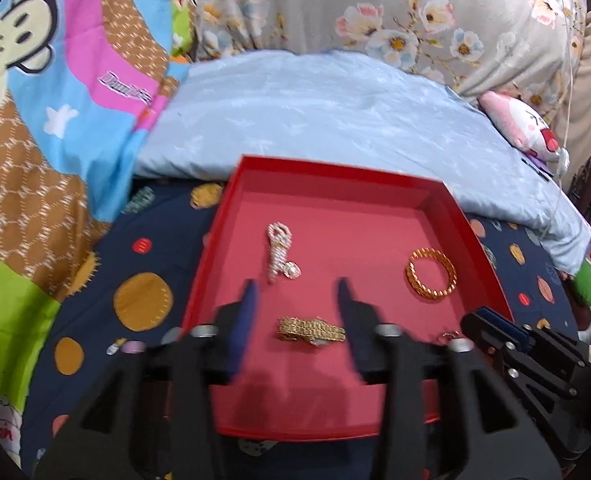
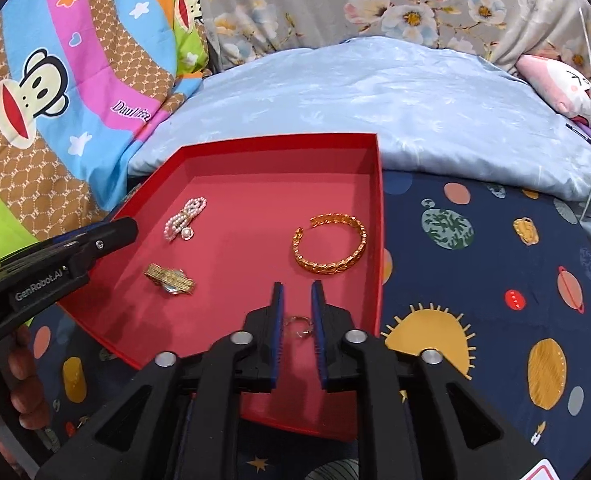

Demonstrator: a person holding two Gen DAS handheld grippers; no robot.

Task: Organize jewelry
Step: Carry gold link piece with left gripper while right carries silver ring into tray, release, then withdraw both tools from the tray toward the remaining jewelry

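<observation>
Right gripper (image 2: 297,304) (slightly parted) straddles ring (image 2: 298,326); left gripper (image 1: 297,296) spread above crosswise-lying watch (image 1: 310,331).

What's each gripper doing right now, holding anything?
Left gripper: open, empty, over the gold watch in the red tray.
Right gripper: open, straddling a small ring, not clamped.

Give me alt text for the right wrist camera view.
The right hand-held gripper hangs open above a small ring in a red tray on a bed. The tray also holds a gold bangle, pearl strand and gold watch.
</observation>
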